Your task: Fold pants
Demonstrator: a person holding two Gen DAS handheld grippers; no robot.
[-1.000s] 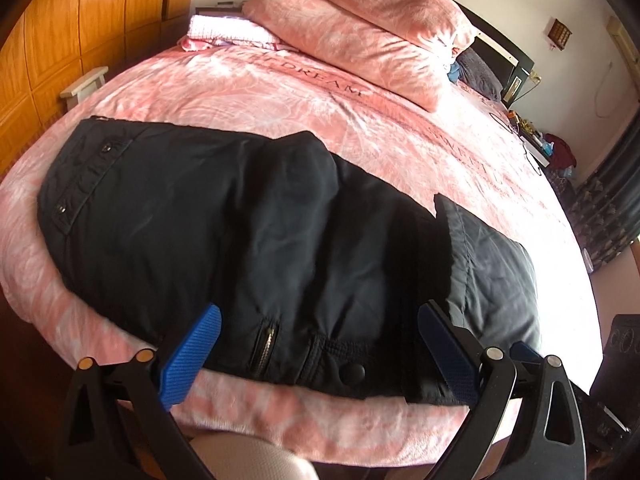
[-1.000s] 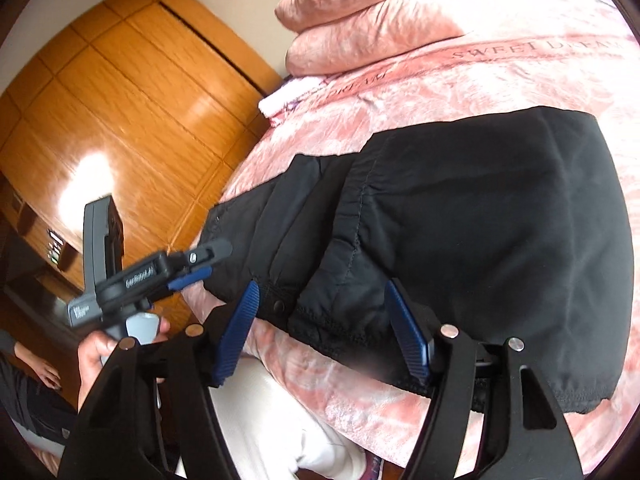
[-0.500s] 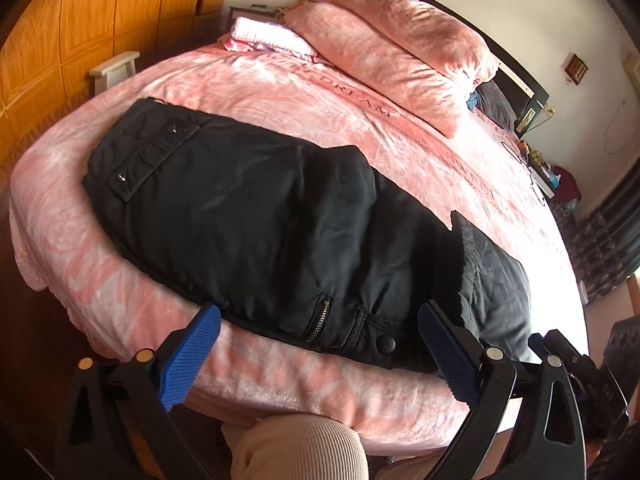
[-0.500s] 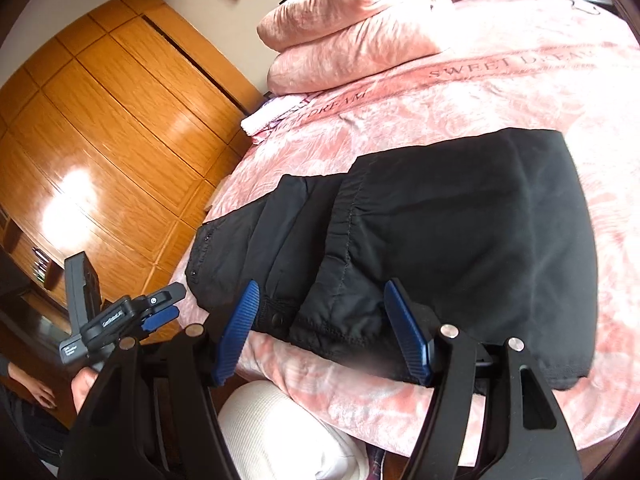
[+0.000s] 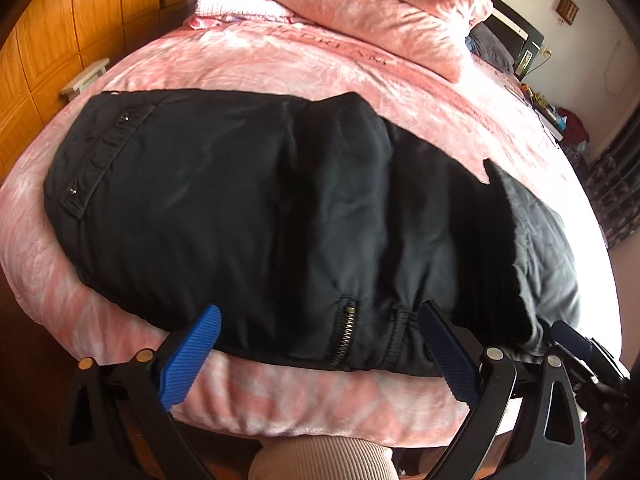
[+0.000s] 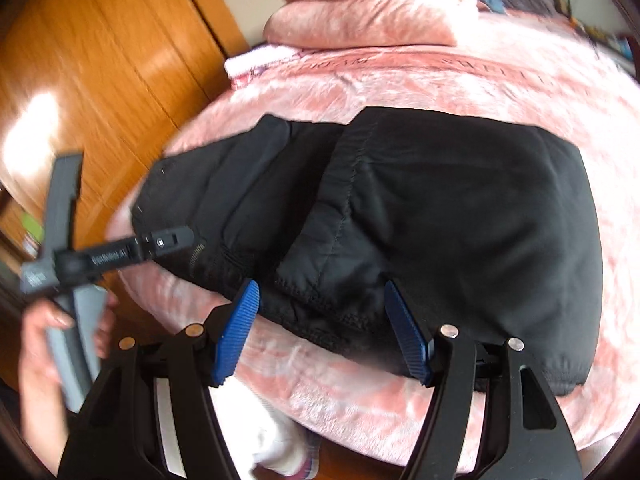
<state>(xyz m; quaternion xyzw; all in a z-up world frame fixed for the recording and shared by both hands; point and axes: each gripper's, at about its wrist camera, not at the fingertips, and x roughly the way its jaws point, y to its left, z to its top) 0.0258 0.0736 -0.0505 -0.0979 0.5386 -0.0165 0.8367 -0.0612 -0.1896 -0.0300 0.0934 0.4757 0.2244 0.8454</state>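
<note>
Black pants (image 5: pixel 280 216) lie folded across the near edge of a pink bed (image 5: pixel 304 60), waistband with snaps at the left, a zip pocket near the front edge. My left gripper (image 5: pixel 320 340) is open and empty, its blue pads just over the pants' near edge. In the right wrist view the pants (image 6: pixel 440 208) show the folded-over leg hem on top. My right gripper (image 6: pixel 322 320) is open and empty, at the hem by the near edge. The left gripper also shows in the right wrist view (image 6: pixel 120 256), held in a hand.
Pink pillows (image 5: pixel 384 8) are stacked at the head of the bed, with a folded white and pink cloth (image 5: pixel 240 6) beside them. A wooden wardrobe (image 6: pixel 92 64) stands along the left. A cluttered bedside stand (image 5: pixel 556 116) is at the far right. My knee (image 5: pixel 324 460) is below the bed edge.
Both grippers have moved in closer to the pants' near edge after having pulled back. Both stay open and empty. The pants have not moved.
</note>
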